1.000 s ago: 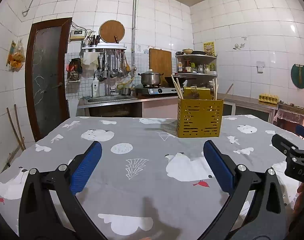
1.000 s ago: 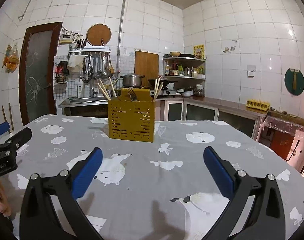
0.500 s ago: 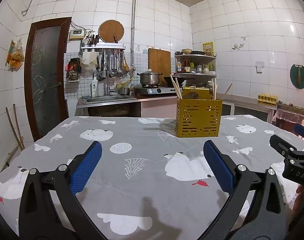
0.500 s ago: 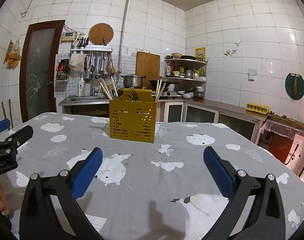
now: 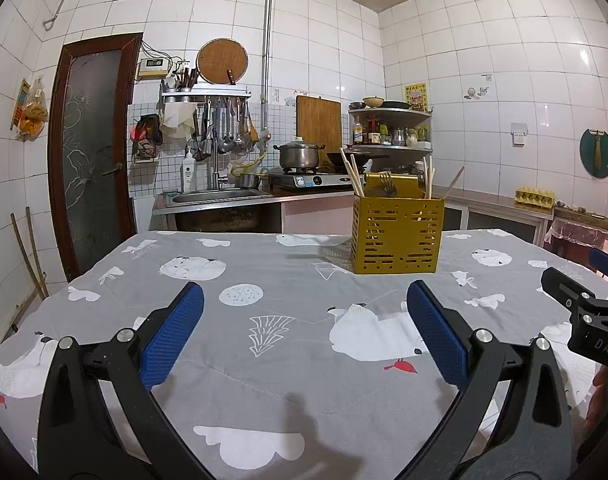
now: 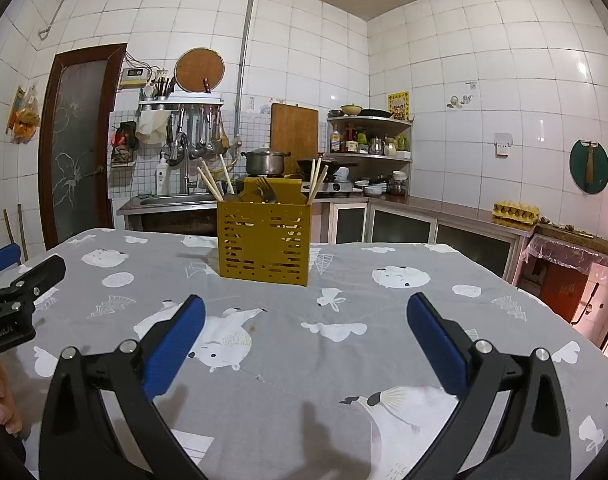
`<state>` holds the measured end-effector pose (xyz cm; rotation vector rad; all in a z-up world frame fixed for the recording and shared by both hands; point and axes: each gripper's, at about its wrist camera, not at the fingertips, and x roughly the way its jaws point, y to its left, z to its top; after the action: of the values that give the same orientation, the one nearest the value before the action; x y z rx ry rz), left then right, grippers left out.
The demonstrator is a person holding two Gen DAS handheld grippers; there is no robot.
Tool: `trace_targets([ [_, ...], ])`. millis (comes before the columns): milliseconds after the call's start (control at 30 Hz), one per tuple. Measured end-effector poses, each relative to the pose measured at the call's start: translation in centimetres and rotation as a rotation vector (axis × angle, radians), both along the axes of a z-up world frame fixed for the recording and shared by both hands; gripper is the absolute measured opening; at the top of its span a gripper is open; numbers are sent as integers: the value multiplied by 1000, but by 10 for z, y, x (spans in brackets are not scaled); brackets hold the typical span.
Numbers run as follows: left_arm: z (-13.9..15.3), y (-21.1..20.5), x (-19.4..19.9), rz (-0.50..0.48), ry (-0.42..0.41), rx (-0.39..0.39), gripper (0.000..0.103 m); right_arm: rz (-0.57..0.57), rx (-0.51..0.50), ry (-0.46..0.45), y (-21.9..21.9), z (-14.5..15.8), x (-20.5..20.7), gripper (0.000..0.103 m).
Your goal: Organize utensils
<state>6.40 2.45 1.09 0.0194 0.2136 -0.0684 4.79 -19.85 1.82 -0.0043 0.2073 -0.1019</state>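
Left wrist view looks across a table covered by a grey cloth printed with white animals, leaves and clouds. On that cloth, toward the far edge and right of the middle, stands a yellow slotted utensil holder, upright and apart from everything else on the tabletop. Wooden chopsticks lean out of its left and right ends, and a metal fork shows its tines above the rim near the middle; what else sits inside I cannot tell.

From the right wrist view the same holder stands near the far edge, a little left of centre.

Closest to the camera, the left gripper hangs over the near part of the tabletop with its two blue-padded fingers spread wide and nothing between them. The right gripper is likewise held above the near edge, its blue fingers wide apart and empty. Each gripper appears at the side of the other's view: the right one at the right edge of the left view, the left one at the left edge of the right view, with part of a hand under it.
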Motion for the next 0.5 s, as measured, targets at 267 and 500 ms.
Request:
trace_targets([
  [267,0,0,0,-1,-2,0,98,0,2,1,0,0,0,99],
  [500,1,0,0,-1,-4,0,98,-2,3,0,0,-1,1,99],
])
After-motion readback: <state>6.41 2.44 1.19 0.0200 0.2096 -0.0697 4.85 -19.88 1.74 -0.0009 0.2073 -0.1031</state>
